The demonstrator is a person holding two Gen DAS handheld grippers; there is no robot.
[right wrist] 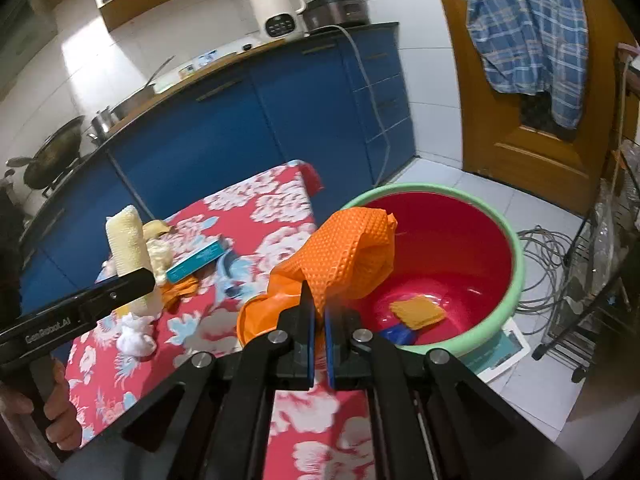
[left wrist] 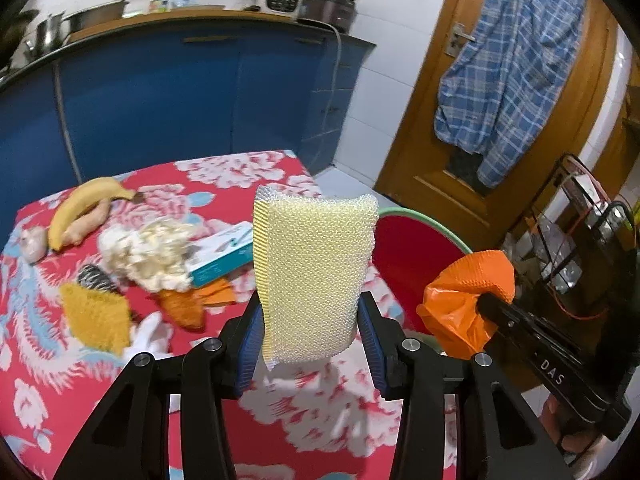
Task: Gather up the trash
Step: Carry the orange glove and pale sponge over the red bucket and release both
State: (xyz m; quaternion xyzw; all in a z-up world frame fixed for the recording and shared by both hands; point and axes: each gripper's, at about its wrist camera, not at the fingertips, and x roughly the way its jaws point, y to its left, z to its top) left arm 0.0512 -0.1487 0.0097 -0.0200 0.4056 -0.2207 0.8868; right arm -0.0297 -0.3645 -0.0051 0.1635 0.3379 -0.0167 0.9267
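Note:
My left gripper (left wrist: 310, 336) is shut on a pale yellow sponge (left wrist: 314, 276) and holds it upright above the red floral table (left wrist: 312, 412); it also shows in the right wrist view (right wrist: 128, 248). My right gripper (right wrist: 318, 320) is shut on an orange bag (right wrist: 344, 256), held beside the rim of the red basin (right wrist: 448, 248) with a green rim; the bag also shows in the left wrist view (left wrist: 468, 300). In the basin lie a yellow cloth (right wrist: 418, 312) and a blue scrap (right wrist: 396, 334).
On the table lie a banana (left wrist: 86, 204), a white crumpled wad (left wrist: 148, 252), a teal box (left wrist: 222, 252), a yellow scourer (left wrist: 96, 316), orange scraps (left wrist: 192, 300) and white tissue (right wrist: 134, 334). Blue cabinets stand behind. A wire rack (right wrist: 592, 280) and cables are right of the basin.

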